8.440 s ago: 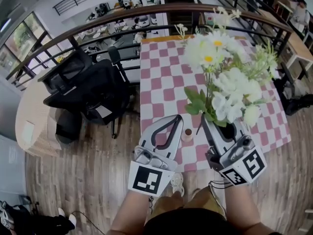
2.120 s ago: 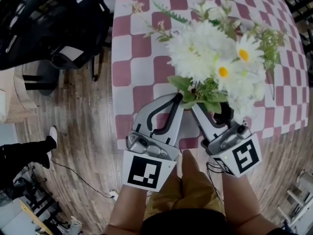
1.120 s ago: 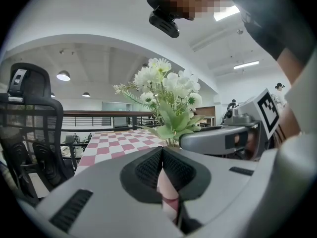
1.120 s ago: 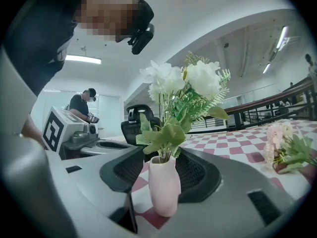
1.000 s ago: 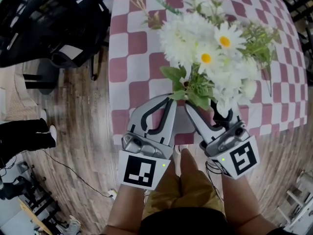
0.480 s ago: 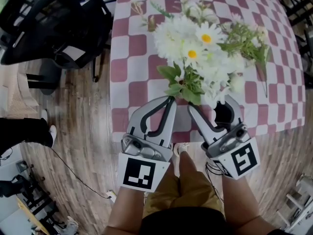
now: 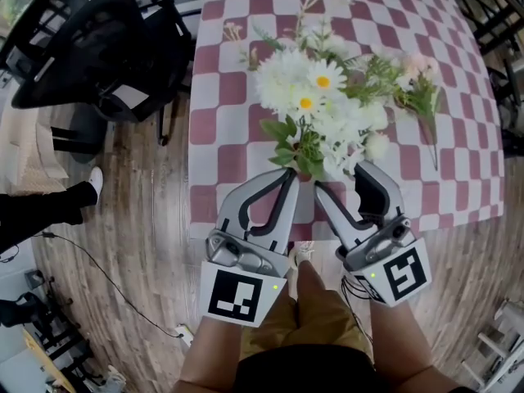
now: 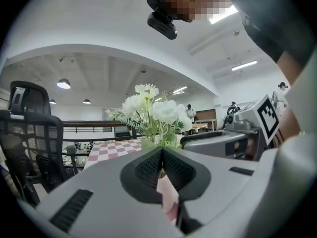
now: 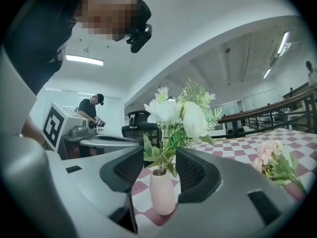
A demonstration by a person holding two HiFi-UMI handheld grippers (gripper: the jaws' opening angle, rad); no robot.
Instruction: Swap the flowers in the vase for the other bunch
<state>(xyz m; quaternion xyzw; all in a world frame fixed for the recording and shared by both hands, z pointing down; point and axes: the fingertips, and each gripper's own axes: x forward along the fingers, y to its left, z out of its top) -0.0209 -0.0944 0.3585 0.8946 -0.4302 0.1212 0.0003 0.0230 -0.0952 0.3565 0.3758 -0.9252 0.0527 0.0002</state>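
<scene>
Two grippers hover at the near edge of the checked tablecloth (image 7: 219,150), both aimed at the flowers. The right gripper (image 9: 159,153) has its jaws spread and nothing gripped. The pink vase (image 9: 162,195) stands upright straight ahead of it, framed in the gap just beyond the pads and touching neither. The white daisy bouquet (image 7: 315,109) sits in that vase, stems vertical, heads rising above the jaws. The left gripper (image 8: 162,150) is clenched, pads together on nothing (a sliver of pink shows past its tips, can't say what). The vase lies ahead and to the right of it, so the right gripper looks nearer. The pink bunch (image 9: 270,163) lies flat on the cloth, off to the right gripper's right and further out, well apart from the vase. Likely next: lift the right jaws to the upright stems above the vase mouth and close across them.
</scene>
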